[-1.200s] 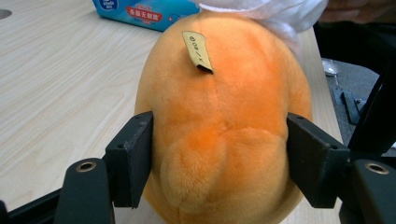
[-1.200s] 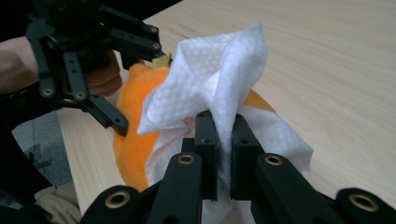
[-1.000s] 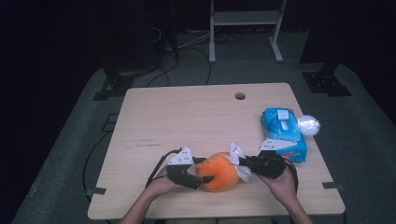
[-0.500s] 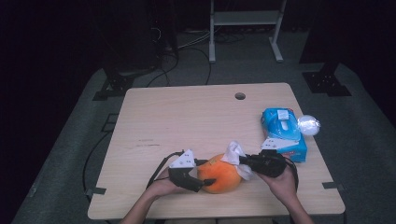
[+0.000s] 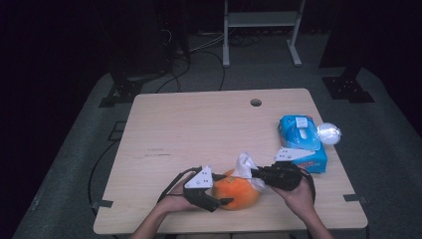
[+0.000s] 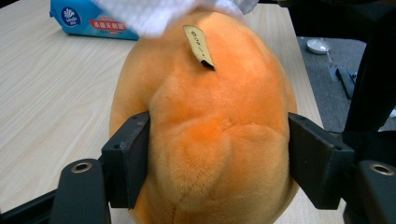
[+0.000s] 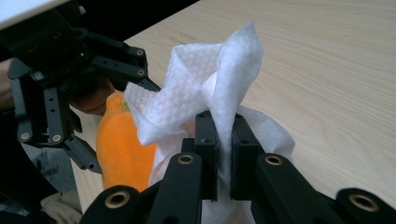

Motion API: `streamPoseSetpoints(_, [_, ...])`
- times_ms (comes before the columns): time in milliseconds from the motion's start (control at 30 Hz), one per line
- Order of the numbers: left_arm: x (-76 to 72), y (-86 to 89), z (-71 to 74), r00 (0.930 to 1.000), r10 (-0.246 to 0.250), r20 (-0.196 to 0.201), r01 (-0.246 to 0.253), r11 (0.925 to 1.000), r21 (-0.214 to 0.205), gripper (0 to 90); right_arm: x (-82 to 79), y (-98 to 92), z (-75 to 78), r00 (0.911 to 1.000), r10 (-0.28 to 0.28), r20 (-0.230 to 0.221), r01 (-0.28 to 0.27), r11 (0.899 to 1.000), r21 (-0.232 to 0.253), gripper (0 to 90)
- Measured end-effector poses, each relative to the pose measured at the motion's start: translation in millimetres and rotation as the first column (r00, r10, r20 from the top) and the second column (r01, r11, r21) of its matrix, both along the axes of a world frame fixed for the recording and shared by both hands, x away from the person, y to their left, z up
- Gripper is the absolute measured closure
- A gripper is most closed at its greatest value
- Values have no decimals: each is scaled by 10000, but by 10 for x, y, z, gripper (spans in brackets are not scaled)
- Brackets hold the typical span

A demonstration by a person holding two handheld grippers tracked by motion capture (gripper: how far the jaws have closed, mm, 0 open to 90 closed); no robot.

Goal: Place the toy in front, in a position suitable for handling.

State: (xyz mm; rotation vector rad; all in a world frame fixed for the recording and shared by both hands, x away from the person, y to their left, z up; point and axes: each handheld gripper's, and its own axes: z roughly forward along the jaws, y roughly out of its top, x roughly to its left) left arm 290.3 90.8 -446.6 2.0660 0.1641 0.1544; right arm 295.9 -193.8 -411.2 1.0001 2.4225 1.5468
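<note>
Now left tool clamps the orange plush; right tool pinches the white wipe.

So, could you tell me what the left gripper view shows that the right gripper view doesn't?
Left gripper view alone: the left gripper with its jaws pressed on both flanks of the orange plush toy, a small tag on the toy, and a blue wipes pack on the table.

Right gripper view alone: the right gripper shut on a white wipe, whose textured folds rise above the jaws.

Both: the toy, the wipe against it, and the wooden tabletop.
</note>
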Motion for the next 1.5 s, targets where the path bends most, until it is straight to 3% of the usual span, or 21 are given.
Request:
streamPoseSetpoints(67, [8,3,-3,10000,-25,-90,25,10000,-19,280,45,-33,-54,9995,-20,-308,24,9999,141,836])
streamPoseSetpoints(200, [-6,-10,0,9999,-131,1,131,9999,26,280,111,-152,-142,9962,-596,-642,591,9982,-103,836])
streamPoseSetpoints(333, [-18,-11,-6,9998,-202,36,202,9998,14,279,49,-103,-48,9988,-285,-397,293,9994,184,836])
streamPoseSetpoints(400, [-17,-5,-8,9998,-206,66,206,9998,28,279,31,-53,-27,9997,-139,-203,138,9999,-19,836])
streamPoseSetpoints(467, [-18,-5,-10,9998,-200,37,200,9998,5,280,49,-59,-70,9991,-95,-415,96,10000,6,836])
streamPoseSetpoints(567, [-25,-31,-1,9997,-232,78,232,9997,35,279,90,-134,-124,9958,-513,-754,499,9986,-199,837])
streamPoseSetpoints(633, [-50,-55,5,9993,-308,202,306,9995,96,279,74,-142,-89,9962,-516,-705,513,9987,-55,838])
streamPoseSetpoints(733, [-70,-73,6,9985,-434,344,429,9990,145,278,0,-30,27,9995,116,-308,-108,9996,264,838])
streamPoseSetpoints(800, [-64,-59,6,9987,-424,278,420,9990,132,279,-29,47,49,9996,273,-58,-274,9995,-147,838])
streamPoseSetpoints(900, [-40,-37,0,9991,-407,151,406,9991,69,280,25,-4,-41,9991,168,-393,-169,9999,-33,839])
streamPoseSetpoints(1033, [-23,-8,-8,9992,-406,68,406,9992,37,281,76,-161,-114,9958,-497,-770,478,9985,-264,839])
streamPoseSetpoints(1133, [5,25,-8,9995,-296,-73,296,9996,-16,281,39,-194,-52,9966,-392,-719,402,9991,126,839])
streamPoseSetpoints(1200, [19,38,-13,9995,-277,-161,275,9996,-75,281,20,-175,-20,9979,-266,-589,273,9996,116,839])
streamPoseSetpoints(1333, [22,38,-14,9996,-223,-195,222,9997,-89,281,75,-175,-137,9949,-354,-944,318,9987,-396,839])
streamPoseSetpoints(1400, [19,39,-13,9996,-233,-183,232,9997,-84,281,108,-218,-169,9912,-540,-1208,507,9983,-303,839])
streamPoseSetpoints(1433, [20,40,-14,9996,-222,-194,220,9997,-100,280,105,-228,-155,9914,-627,-1153,587,9976,-373,838])
streamPoseSetpoints(1500, [28,40,-18,9995,-212,-221,209,9997,-135,280,84,-235,-100,9928,-541,-1069,544,9985,0,838])
